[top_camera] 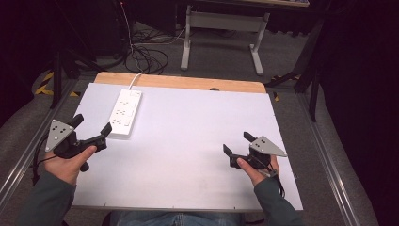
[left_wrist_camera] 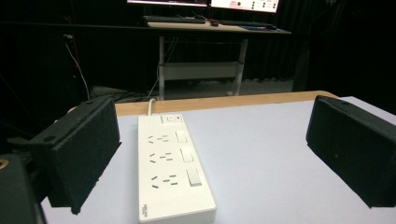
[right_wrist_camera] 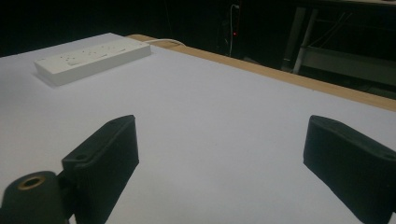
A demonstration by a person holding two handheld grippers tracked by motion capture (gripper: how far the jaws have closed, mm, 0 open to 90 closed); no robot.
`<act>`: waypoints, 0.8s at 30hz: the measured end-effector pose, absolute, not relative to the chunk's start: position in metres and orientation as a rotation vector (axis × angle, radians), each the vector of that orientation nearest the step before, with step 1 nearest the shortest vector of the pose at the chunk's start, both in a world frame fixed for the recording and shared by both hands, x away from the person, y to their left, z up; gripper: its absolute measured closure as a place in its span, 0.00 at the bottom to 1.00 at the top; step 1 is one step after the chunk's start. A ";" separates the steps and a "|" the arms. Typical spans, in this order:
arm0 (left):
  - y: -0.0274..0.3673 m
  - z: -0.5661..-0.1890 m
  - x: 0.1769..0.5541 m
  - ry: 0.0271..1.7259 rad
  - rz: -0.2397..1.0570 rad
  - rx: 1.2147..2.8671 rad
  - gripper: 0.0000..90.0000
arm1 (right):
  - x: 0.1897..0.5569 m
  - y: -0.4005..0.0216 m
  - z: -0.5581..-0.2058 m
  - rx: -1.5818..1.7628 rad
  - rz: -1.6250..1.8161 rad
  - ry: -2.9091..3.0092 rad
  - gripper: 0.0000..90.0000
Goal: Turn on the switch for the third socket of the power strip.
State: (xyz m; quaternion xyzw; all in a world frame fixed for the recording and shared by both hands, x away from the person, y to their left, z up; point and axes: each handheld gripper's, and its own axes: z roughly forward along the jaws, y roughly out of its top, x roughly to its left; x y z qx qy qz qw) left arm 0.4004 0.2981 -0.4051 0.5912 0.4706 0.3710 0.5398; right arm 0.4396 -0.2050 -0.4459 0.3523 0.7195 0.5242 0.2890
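A white power strip [top_camera: 125,113] with three sockets and switches lies at the back left of the white table [top_camera: 188,141], its cord running off the far edge. My left gripper [top_camera: 92,125] is held open just left of the strip's near end; in the left gripper view the power strip [left_wrist_camera: 170,163] lies between and just beyond the two black jaws. My right gripper [top_camera: 237,143] rests open at the right side of the table, with bare tabletop between its jaws. From the right gripper view the power strip [right_wrist_camera: 93,58] appears far off at the upper left.
A wooden strip [top_camera: 179,82] edges the table's far side. Beyond it stand a desk frame [top_camera: 221,28] and loose cables [top_camera: 146,59] on the floor. Metal rails [top_camera: 324,155] run along both sides of the table.
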 end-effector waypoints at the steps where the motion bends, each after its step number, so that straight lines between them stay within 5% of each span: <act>1: 0.298 -0.405 0.400 1.119 0.880 1.408 0.04 | 0.440 -0.205 -0.446 0.940 1.399 1.920 0.12; 24: 0.298 -0.407 0.402 1.127 0.864 1.420 0.02 | 0.439 -0.206 -0.446 0.942 1.398 1.920 0.12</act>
